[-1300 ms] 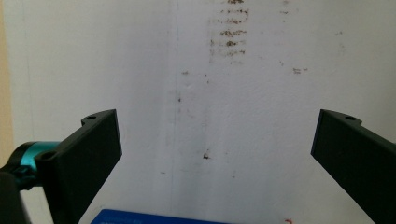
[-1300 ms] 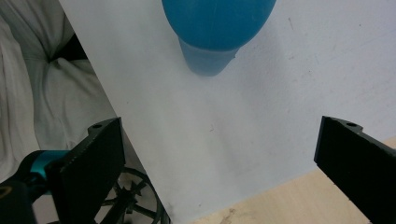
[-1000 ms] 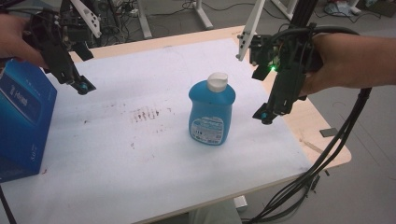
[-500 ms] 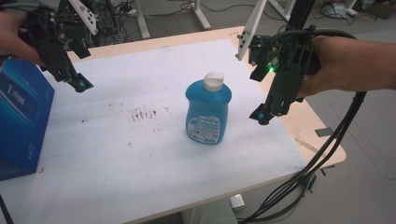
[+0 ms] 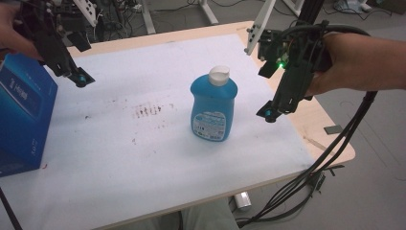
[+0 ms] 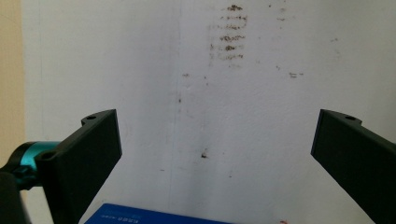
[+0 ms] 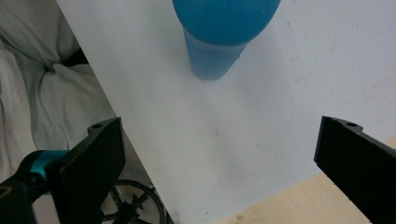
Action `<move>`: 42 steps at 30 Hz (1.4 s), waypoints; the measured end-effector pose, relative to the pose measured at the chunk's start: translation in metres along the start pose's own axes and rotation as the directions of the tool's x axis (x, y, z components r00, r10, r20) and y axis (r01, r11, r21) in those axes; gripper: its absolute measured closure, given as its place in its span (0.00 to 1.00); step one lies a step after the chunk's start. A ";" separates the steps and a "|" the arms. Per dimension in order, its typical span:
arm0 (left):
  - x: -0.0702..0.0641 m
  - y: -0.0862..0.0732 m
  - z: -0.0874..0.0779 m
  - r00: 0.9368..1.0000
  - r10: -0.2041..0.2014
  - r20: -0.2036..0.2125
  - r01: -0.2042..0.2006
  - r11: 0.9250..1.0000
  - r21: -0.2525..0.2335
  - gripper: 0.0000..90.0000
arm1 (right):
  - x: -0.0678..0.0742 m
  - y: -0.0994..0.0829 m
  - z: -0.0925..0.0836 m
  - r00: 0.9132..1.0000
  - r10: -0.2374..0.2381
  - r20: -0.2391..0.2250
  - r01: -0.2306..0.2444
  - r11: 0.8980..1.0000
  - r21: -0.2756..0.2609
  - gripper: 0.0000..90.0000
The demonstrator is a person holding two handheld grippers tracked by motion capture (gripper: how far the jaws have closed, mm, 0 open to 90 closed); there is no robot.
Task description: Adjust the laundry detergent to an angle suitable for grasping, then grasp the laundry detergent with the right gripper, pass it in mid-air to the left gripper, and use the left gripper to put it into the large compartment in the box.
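A blue bottle point(image 5: 213, 108) with a white cap stands upright in the middle of the white sheet point(image 5: 143, 158). My right gripper point(image 5: 269, 114) hangs open to its right, a short gap away, with its tips pointing down near the sheet's right edge. In the right gripper view the bottle point(image 7: 219, 37) is at the top, beyond the wide-apart jaws of my right gripper point(image 7: 219, 158), with nothing between them. My left gripper point(image 5: 79, 79) hovers open at the far left, above the sheet. In the left gripper view, only bare sheet lies between the jaws of my left gripper point(image 6: 215, 154).
A large blue box point(image 5: 21, 115) stands at the left edge, and its corner point(image 6: 154, 219) lies just below my left jaws. Brown stains point(image 5: 148, 111) mark the sheet left of the bottle. Bare wood point(image 5: 325, 129) borders the sheet on the right. Cables point(image 5: 311, 172) hang off the right edge.
Little has changed. My left gripper has drifted slightly up and to the left. My right gripper stays beside the bottle, and both stay open.
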State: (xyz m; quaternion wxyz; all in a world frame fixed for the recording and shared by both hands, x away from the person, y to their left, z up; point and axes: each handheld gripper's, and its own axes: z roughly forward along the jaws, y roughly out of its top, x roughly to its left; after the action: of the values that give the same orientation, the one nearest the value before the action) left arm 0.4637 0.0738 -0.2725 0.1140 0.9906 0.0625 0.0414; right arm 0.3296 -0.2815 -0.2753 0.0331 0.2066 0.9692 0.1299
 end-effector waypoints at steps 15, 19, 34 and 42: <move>-0.001 -0.002 0.000 1.000 -0.001 -0.005 0.001 1.000 0.002 0.02 | -0.001 -0.003 0.007 0.999 0.033 0.012 -0.032 0.999 -0.028 0.02; -0.001 -0.002 0.001 1.000 0.000 -0.003 0.000 1.000 0.002 0.02 | -0.005 -0.006 0.009 0.999 0.047 0.007 -0.047 0.998 -0.047 0.02; -0.005 -0.004 0.004 1.000 0.006 -0.002 -0.006 1.000 -0.002 0.02 | -0.010 -0.014 0.022 0.992 0.120 -0.039 -0.125 0.974 -0.190 0.02; -0.006 -0.005 0.004 1.000 0.008 0.000 -0.008 1.000 0.000 0.02 | -0.011 -0.019 0.032 0.988 0.148 -0.054 -0.157 0.944 -0.290 0.02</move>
State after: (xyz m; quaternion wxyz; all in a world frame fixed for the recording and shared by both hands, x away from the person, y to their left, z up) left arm 0.4575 0.0772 -0.2775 0.1137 0.9909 0.0585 0.0420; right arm 0.3361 -0.2949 -0.3115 0.0382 0.2716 0.9207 0.2776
